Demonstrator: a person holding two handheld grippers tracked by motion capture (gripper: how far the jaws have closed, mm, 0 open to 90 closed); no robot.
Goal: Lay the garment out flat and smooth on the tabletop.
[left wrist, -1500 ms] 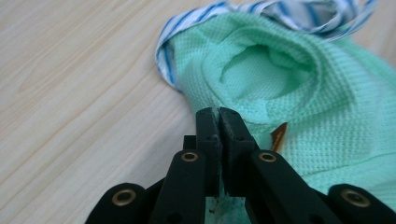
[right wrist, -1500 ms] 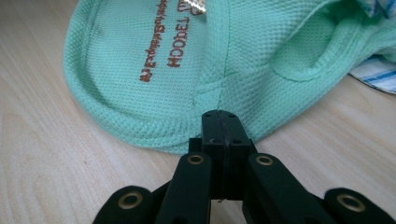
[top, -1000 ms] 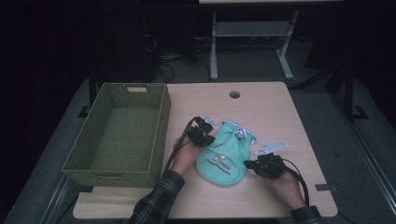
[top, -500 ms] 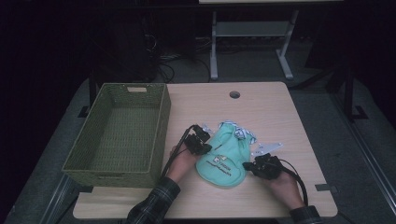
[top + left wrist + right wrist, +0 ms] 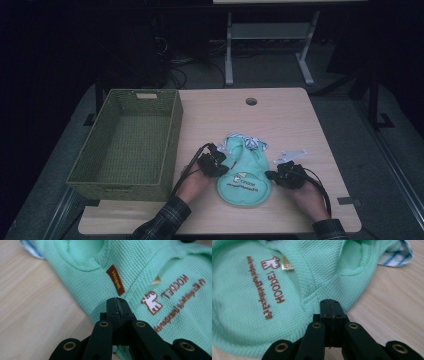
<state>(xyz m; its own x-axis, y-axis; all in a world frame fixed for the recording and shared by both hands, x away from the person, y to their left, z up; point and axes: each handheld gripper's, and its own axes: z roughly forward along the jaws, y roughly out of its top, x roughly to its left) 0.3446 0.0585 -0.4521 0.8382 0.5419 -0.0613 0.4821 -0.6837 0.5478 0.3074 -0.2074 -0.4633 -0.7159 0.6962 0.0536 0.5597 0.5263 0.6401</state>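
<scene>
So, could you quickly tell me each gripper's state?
Left gripper: shut, at the mint green garment's edge.
Right gripper: shut, at its other edge.

A small mint-green garment (image 5: 244, 175) lies flat on the table's near middle. Brown print faces up. Its striped collar points far.

A light wooden table (image 5: 280, 120) with a round cable hole (image 5: 251, 101) near its far edge stands on grey floor (image 5: 350, 125) in a dim room. A green woven basket (image 5: 125, 177) occupies the table's left side. Beyond the far edge, a pale metal stand (image 5: 265, 37) with splayed feet rises into darkness, with cables (image 5: 185, 65) lying loose on the floor to its left.
</scene>
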